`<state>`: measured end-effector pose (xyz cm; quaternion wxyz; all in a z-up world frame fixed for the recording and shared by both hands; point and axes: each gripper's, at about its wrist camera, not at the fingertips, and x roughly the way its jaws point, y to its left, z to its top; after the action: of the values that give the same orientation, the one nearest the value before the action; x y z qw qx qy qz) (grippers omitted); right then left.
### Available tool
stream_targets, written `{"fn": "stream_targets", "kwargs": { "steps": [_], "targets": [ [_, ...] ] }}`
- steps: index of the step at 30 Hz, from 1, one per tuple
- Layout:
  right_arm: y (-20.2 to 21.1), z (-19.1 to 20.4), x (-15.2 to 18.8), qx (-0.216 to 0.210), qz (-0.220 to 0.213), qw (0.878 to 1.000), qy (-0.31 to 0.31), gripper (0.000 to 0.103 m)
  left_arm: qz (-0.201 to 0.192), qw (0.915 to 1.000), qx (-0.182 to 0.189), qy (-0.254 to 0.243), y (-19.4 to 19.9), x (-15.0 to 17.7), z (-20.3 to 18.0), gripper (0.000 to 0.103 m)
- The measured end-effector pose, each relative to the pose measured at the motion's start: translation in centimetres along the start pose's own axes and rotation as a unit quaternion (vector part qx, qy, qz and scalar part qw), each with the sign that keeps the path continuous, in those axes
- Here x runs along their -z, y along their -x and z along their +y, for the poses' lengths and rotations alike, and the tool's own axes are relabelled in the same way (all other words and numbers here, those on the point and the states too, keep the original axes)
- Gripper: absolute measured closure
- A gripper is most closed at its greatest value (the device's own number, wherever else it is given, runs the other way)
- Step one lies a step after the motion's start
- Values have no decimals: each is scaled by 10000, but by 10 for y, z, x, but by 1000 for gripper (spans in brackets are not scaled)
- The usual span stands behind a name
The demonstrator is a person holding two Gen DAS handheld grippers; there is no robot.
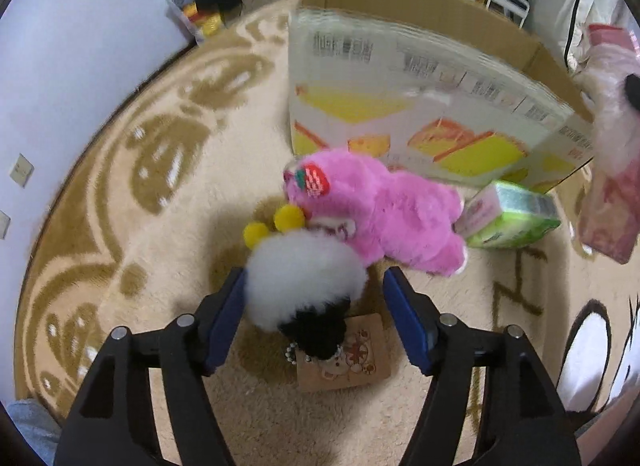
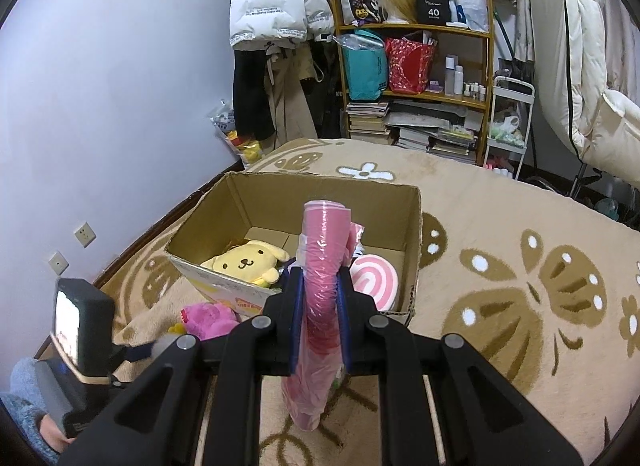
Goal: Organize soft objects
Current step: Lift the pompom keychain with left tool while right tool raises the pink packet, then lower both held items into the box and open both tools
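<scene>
My left gripper (image 1: 314, 286) is open, its jaws on either side of a white and black plush toy (image 1: 302, 286) with yellow pompoms (image 1: 288, 217) on the carpet. A pink plush (image 1: 384, 209) lies just beyond it, against the cardboard box (image 1: 420, 113). My right gripper (image 2: 319, 286) is shut on a pink plastic-wrapped pack (image 2: 322, 266), held above the near wall of the open box (image 2: 414, 234). Inside the box lie a yellow dog plush (image 2: 244, 262) and a pink-and-white round cushion (image 2: 374, 280). The pink pack also shows in the left wrist view (image 1: 612, 185).
A green tissue pack (image 1: 508, 217) lies by the box's corner. A brown card tag (image 1: 344, 354) lies under the white toy. The beige patterned carpet (image 2: 500, 266) spreads around. A shelf (image 2: 416, 77), hanging coats (image 2: 276, 5) and a white cart (image 2: 510, 121) stand at the far wall.
</scene>
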<state>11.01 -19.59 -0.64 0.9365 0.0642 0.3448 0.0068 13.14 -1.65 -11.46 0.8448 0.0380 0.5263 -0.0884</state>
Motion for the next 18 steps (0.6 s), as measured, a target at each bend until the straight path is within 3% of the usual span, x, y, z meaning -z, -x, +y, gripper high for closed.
{"fn": "stream_targets", "kwargs": {
  "steps": [3, 9, 18],
  "targets": [
    [-1, -1, 0, 1, -10, 10000, -11, 87, 311, 9995, 51, 69, -16, 0, 2, 68],
    [-3, -3, 0, 17, -33, 10000, -64, 87, 126, 9999, -57, 36, -15, 1, 4, 71],
    [5, -6, -5, 67, -176, 9998, -120, 87, -770, 9964, -248, 251, 37, 1, 15, 71]
  ]
}}
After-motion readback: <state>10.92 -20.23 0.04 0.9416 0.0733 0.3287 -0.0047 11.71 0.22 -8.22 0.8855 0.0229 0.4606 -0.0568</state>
